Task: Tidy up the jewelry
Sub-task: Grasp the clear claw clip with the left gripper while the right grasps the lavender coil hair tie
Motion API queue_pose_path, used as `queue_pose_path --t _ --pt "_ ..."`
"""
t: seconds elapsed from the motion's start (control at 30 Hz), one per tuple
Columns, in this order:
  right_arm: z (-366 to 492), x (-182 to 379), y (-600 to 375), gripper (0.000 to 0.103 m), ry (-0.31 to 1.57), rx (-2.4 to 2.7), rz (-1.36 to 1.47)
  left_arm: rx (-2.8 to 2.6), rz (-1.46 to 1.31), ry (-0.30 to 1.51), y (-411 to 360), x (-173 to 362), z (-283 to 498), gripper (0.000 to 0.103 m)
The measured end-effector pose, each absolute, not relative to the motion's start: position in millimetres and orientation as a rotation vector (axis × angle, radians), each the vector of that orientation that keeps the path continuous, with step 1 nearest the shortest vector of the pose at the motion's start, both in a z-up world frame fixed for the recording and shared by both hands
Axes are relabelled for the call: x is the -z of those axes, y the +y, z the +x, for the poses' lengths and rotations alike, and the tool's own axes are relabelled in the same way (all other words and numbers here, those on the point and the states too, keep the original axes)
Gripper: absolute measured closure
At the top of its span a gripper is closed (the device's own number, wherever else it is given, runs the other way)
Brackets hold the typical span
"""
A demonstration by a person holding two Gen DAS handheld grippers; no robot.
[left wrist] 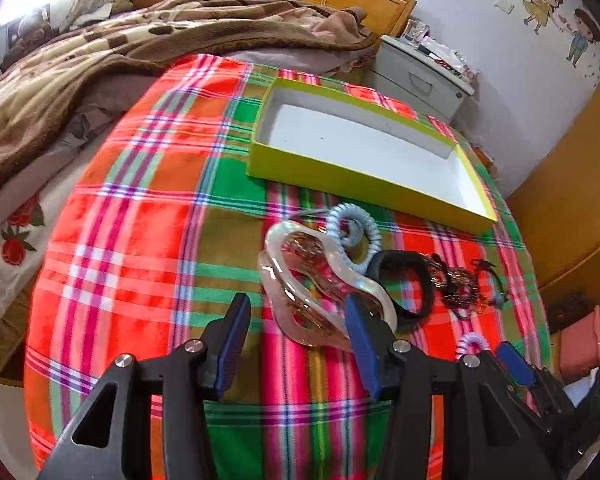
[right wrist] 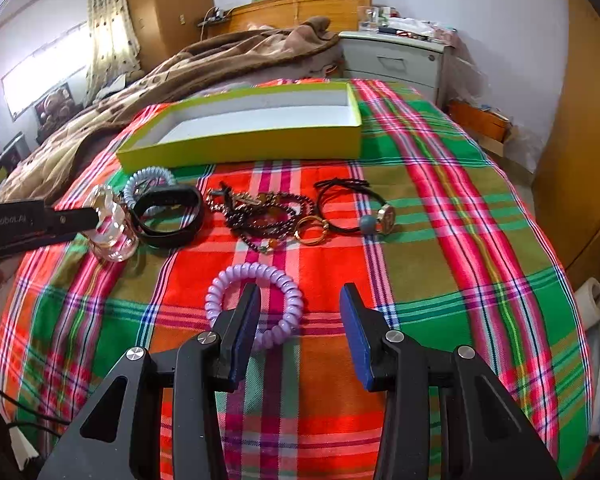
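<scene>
Blue-padded fingers (left wrist: 236, 344) of my left gripper (left wrist: 296, 340) fill the lower frame, spread wide, nothing clamped. Between and just past them lies the translucent pearl-and-clear plastic hair claw (left wrist: 320, 280), resting on the plaid cloth; my right-side finger overlaps its near edge, though I cannot tell if it touches. The right wrist view shows that gripper coming in low from the left, roughly level with the bed, its tip at the claw (right wrist: 112, 224).

My right gripper (right wrist: 300, 332) also stands open, holding nothing, tilted down toward the cloth. Its left finger (right wrist: 244, 324) sits over the ring of the lilac spiral hair tie (right wrist: 220, 300); the right finger is off to the side over bare cloth.

Behind the claw: pale blue spiral hair tie (left wrist: 352, 224), then a black band bracelet (right wrist: 168, 216) touching it. Further right, a tangle of dark beaded strands (right wrist: 260, 216), a gold ring (right wrist: 312, 230), and a black elastic tie with a round charm (right wrist: 386, 214).

Beyond the row, a shallow yellow-green cardboard box with white inside (right wrist: 240, 148) lies open, apart from the jewelry.

All rests on the red, green and pink plaid blanket (right wrist: 440, 240) over a bed. Brown patterned blanket (left wrist: 100, 60) heaped behind; grey bedside cabinet (right wrist: 392, 60) by the wall.
</scene>
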State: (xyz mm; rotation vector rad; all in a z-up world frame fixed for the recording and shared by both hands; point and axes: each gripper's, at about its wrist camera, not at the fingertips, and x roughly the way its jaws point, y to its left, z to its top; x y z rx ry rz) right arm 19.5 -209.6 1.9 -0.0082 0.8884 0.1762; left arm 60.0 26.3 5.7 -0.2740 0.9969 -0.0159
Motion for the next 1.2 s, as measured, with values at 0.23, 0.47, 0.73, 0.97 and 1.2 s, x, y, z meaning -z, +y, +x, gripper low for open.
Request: queue_pose_path --t 0.23,0.47,0.73,0.97,1.2 --pt "20 0 -206 0.061 0.902 -0.182 -0.036 -0.042 -0.116 0.999 34 -9 63 0.052" --pt "21 3 -204 0.061 0.902 -0.176 -0.059 -0.069 -0.050 1.010 44 -3 62 0.052" --pt "19 5 -199 0.061 0.891 -0.178 -0.086 -0.021 -0.078 1.025 41 7 57 0.052" --pt "19 5 -196 0.086 0.884 -0.193 -0.092 -0.019 -0.079 1.031 43 12 56 0.052" --pt "18 4 -197 0.092 0.879 -0.192 -0.076 0.023 -0.082 1.013 40 11 57 0.072"
